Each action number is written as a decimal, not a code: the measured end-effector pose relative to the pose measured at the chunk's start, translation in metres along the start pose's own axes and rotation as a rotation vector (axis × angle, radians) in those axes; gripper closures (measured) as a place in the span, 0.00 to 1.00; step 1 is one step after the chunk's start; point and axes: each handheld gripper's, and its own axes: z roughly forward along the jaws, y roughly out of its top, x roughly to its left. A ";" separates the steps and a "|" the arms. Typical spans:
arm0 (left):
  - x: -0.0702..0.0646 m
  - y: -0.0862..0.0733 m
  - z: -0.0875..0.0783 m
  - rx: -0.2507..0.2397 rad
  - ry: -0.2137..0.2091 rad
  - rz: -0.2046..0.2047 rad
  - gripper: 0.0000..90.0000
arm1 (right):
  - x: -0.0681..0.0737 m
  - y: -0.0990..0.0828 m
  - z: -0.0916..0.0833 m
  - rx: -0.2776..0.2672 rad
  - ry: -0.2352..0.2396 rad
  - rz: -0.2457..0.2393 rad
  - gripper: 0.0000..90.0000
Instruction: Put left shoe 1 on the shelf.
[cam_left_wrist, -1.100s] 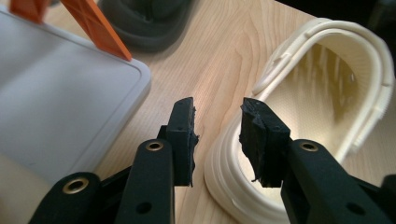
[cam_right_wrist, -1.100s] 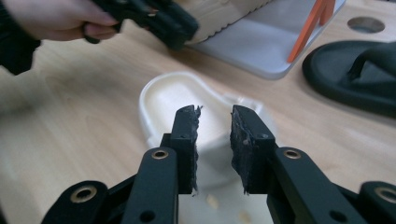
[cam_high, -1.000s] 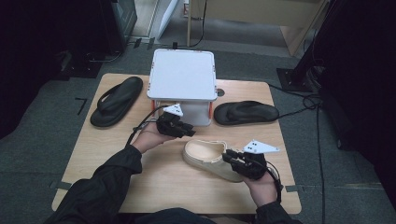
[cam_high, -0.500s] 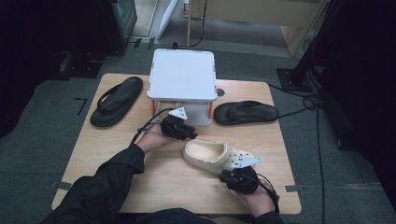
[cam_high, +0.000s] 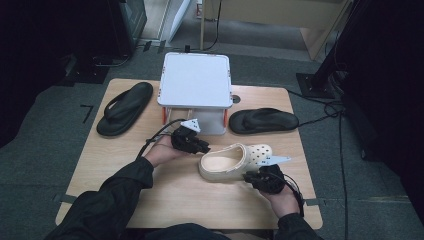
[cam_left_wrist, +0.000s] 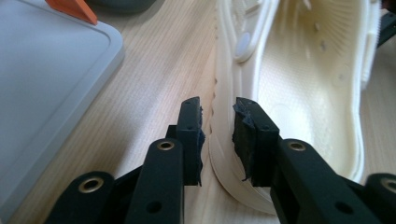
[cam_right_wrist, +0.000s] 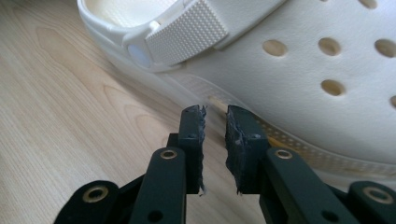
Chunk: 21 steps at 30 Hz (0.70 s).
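A cream clog lies on its sole at the middle of the wooden table, toe to the right. My left gripper is at its heel end. In the left gripper view the jaws have just been closing and now pinch the clog's heel-side wall between the pads. My right gripper sits low by the clog's near toe side. In the right gripper view its jaws are shut with nothing between them, tips just short of the clog's sole edge below the strap rivet.
A white box-like stand on orange legs stands at the back middle; its grey base lies just left of my left gripper. One black flip-flop lies at the back left, another right of the stand.
My right gripper has come off the clog's toe and sunk toward the table's near edge, uncovering the holed toe. The left gripper has stayed at the heel.
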 end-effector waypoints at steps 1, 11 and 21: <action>-0.001 0.000 -0.001 0.002 0.001 -0.002 0.81 | -0.002 0.001 0.001 -0.003 0.009 -0.005 0.84; -0.014 -0.010 -0.006 0.019 -0.037 -0.016 0.82 | -0.012 0.016 0.014 0.020 0.045 -0.047 0.75; -0.017 -0.017 -0.017 -0.003 -0.044 -0.036 0.70 | -0.017 0.025 0.019 0.017 0.072 -0.040 0.71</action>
